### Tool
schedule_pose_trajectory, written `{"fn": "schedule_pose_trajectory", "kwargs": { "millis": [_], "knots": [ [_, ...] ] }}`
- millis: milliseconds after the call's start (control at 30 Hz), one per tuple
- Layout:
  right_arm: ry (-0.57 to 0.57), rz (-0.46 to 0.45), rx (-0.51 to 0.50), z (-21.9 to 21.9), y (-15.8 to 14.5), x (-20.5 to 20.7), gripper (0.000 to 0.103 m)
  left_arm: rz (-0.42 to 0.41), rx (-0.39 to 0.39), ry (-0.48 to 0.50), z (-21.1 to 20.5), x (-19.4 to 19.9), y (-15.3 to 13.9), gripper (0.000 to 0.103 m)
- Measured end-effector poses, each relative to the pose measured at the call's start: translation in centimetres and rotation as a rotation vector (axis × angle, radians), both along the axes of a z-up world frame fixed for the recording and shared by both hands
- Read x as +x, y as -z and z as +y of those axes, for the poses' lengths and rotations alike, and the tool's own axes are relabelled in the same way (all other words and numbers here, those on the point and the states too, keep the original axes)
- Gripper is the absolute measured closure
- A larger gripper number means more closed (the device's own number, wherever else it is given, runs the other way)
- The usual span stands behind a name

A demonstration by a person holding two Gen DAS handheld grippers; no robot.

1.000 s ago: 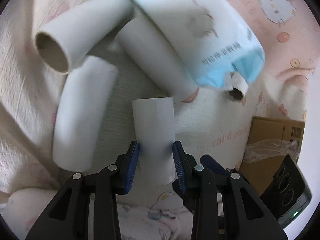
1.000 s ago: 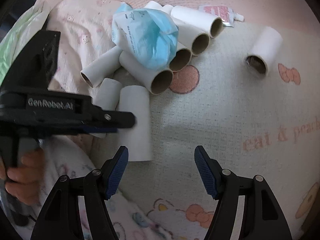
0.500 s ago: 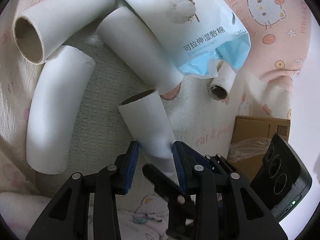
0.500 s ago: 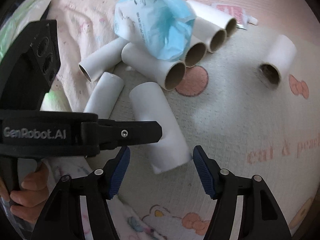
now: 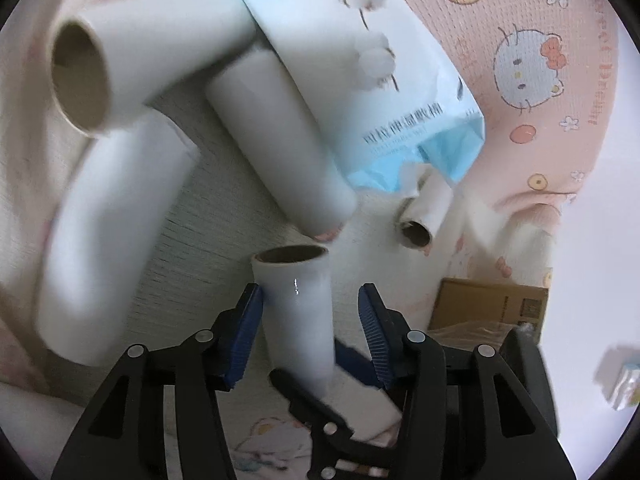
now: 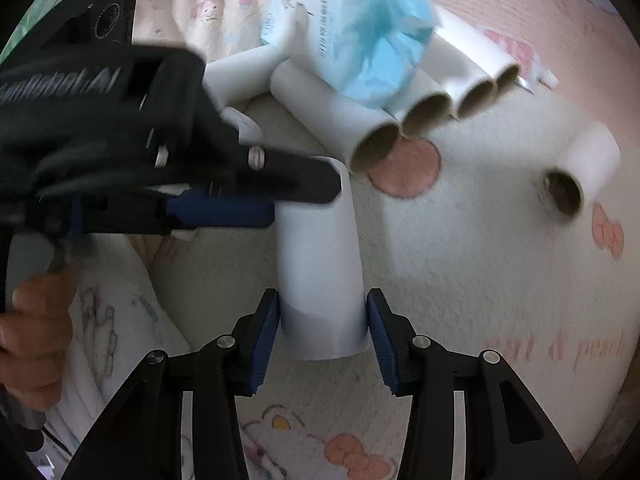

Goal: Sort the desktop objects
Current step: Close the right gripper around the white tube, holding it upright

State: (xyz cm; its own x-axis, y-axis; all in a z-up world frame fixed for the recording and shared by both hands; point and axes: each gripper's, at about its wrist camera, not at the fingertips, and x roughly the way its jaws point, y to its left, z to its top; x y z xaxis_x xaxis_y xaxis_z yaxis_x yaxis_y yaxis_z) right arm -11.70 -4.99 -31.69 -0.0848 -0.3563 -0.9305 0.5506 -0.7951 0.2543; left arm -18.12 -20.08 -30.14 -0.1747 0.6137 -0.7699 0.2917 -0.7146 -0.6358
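A short white cardboard tube (image 5: 296, 312) (image 6: 320, 264) lies on a cream cartoon-print cloth (image 6: 480, 260). In the right wrist view my right gripper (image 6: 322, 296) has its jaws closing, and both blue pads (image 6: 266, 332) touch the sides of the tube's near end. My left gripper (image 5: 310, 292) has its jaws opening around the tube's far end. Its left pad (image 5: 248, 328) touches the tube and the right pad stands apart from it. The left gripper (image 6: 296, 196) reaches in from the left, held by a hand (image 6: 36, 320).
A pile of longer white tubes (image 6: 400, 120) lies behind, under a blue and white wipes pack (image 6: 352, 32) (image 5: 360, 80). A lone tube (image 6: 580, 172) lies at the right, and a thin tube (image 5: 424, 216) beside the pile. A cardboard box (image 5: 488, 308) sits off the cloth.
The right jaws have closed from wide apart onto the tube's near end. The left jaws, which pinched the tube, have spread. The tube has swung round between the two grippers.
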Motion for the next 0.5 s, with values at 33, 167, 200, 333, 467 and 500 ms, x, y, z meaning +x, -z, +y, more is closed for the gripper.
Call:
{"fn": "schedule_pose_trajectory", "kwargs": {
  "millis": [33,167,200,333,467,500],
  "knots": [
    [0.006,-0.002,0.002,0.3,0.0,0.3,0.062,-0.006,0.008,0.008,0.4,0.0,0.2,0.051],
    [0.062,-0.010,0.022,2.0,0.2,1.5,0.062,-0.048,0.045,0.044,2.0,0.3,1.3,0.058],
    [0.077,-0.017,0.020,2.5,0.2,1.7,0.062,-0.053,0.065,0.046,2.2,0.5,1.4,0.058],
    [0.125,-0.043,0.008,4.5,0.3,2.4,0.062,-0.055,0.094,0.083,3.7,1.0,1.6,0.058],
    [0.171,-0.067,0.001,5.8,0.6,3.1,0.062,-0.045,0.062,0.138,5.7,2.3,1.7,0.058],
    [0.185,-0.074,-0.003,6.2,0.6,3.2,0.062,-0.049,0.053,0.161,6.4,2.6,1.9,0.058]
  ]
}}
